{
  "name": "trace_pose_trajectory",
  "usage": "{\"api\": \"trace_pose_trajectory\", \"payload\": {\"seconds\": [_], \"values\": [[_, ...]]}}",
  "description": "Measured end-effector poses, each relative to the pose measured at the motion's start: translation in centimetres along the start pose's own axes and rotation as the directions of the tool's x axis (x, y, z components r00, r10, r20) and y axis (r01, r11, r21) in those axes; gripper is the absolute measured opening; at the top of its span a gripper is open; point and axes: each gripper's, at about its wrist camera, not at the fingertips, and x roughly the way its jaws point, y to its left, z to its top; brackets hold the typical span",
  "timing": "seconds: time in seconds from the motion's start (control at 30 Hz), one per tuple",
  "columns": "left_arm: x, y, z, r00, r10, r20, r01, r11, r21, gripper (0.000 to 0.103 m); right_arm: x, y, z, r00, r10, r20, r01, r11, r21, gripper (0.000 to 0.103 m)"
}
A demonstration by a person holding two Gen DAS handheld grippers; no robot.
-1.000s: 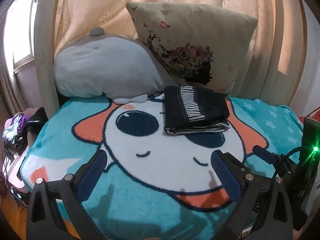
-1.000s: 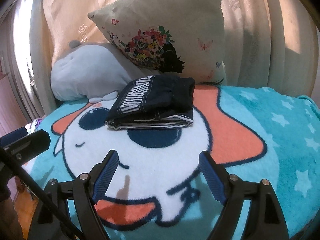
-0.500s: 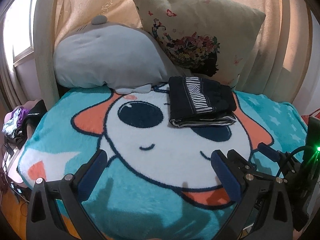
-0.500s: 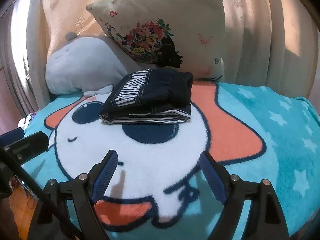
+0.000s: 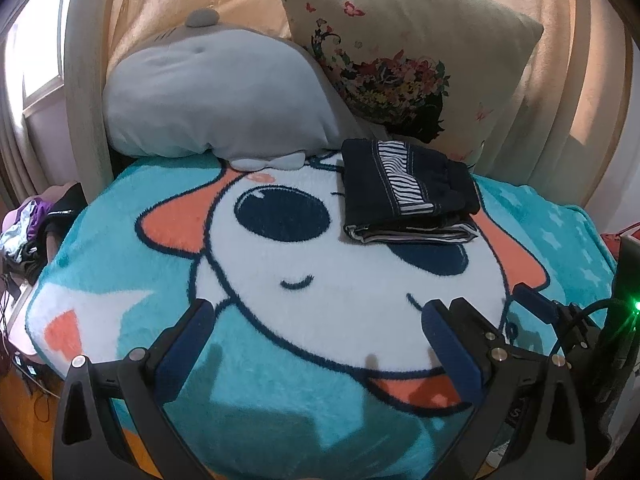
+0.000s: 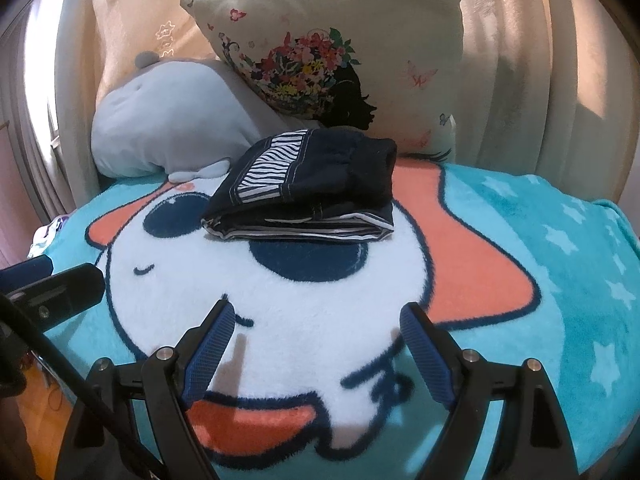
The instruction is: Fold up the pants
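Observation:
The dark navy pants [image 5: 408, 194] with a black-and-white striped band lie folded into a compact stack on the cartoon blanket [image 5: 120, 208], near the pillows. They also show in the right wrist view [image 6: 312, 188]. My left gripper [image 5: 316, 332] is open and empty, held above the blanket's near part, well short of the pants. My right gripper [image 6: 316, 336] is open and empty, also short of the pants. The right gripper's fingertip [image 5: 536, 300] shows at the right of the left wrist view; the left gripper's fingertip [image 6: 52, 288] shows at the left of the right wrist view.
A grey plush pillow [image 5: 208, 100] and a floral cushion [image 5: 400, 52] lean against the curtains [image 6: 540, 60] behind the pants. The blanket [image 6: 560, 260] ends at the near edge and on both sides. Clothes [image 5: 24, 228] lie beside the bed at the left.
Both grippers have shifted slightly, so the pants and pillows sit a little higher and farther right in view. The pants have not moved. Both grippers stay open.

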Motion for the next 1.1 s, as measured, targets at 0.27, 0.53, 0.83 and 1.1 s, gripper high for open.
{"api": "trace_pose_trajectory", "payload": {"seconds": [0.27,0.53,0.83,1.1], "values": [[0.2,0.1,0.0,1.0,-0.014,-0.009,0.014,1.0,-0.006,0.103,0.2,0.6,0.0,1.0,-0.005,-0.004,0.005,1.0,-0.014,0.089],[0.3,0.3,0.0,1.0,-0.022,-0.019,0.022,1.0,-0.015,0.103,0.2,1.5,0.1,1.0,-0.006,-0.001,0.006,0.999,-0.033,0.089],[0.6,0.6,0.1,0.999,-0.029,-0.031,0.028,0.999,-0.026,0.103,0.4,2.1,0.7,1.0,-0.01,0.003,0.01,0.999,-0.051,0.09],[0.6,0.7,0.1,1.0,-0.021,-0.02,0.021,1.0,-0.021,0.103,0.9,2.9,1.0,1.0,-0.002,-0.006,0.002,0.997,-0.073,0.09]]}}
